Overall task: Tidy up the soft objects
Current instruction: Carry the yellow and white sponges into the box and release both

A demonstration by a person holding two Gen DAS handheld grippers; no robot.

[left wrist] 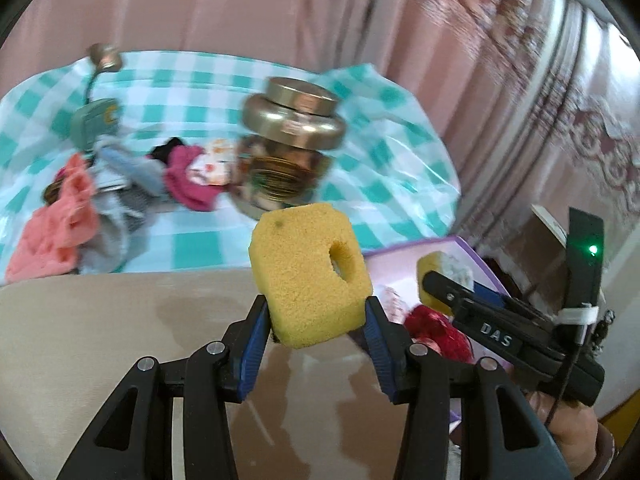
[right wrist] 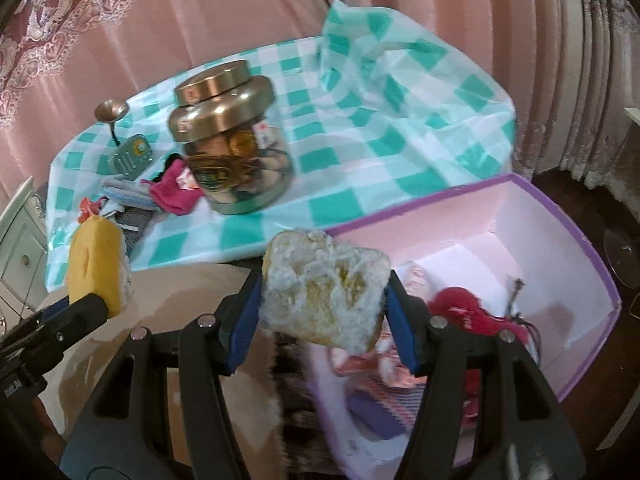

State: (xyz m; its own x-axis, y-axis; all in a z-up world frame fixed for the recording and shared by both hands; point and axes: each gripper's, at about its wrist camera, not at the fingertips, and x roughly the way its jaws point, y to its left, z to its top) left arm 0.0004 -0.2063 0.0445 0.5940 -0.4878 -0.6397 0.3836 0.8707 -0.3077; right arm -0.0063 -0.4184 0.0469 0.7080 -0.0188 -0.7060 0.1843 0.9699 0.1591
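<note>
- the left gripper (left wrist: 318, 322) has its jaws pressed on the lower sides of a yellow sponge with a hole (left wrist: 310, 272), which stands up above the blue pads (left wrist: 256, 340).
- the right gripper (right wrist: 322, 312) has its jaws clamped on a worn yellow sponge with a frayed white face (right wrist: 326, 290), its long axis across the jaws.
- the purple-rimmed box (right wrist: 568, 236) lies just ahead and to the right of the right jaws, with a red soft thing (right wrist: 460, 308) already inside; the right hand is nearer, the left sponge sits over a beige surface (left wrist: 100, 320) to the box's left.
- beyond, on the checked cloth (right wrist: 420, 140) (desk or bed, i cannot tell), lie a gold-lidded jar (right wrist: 232, 140) and a heap of small clothes (left wrist: 80, 208).
- motion blur smears the jar and clothes; the box's near end is cut off behind the jaws.
</note>
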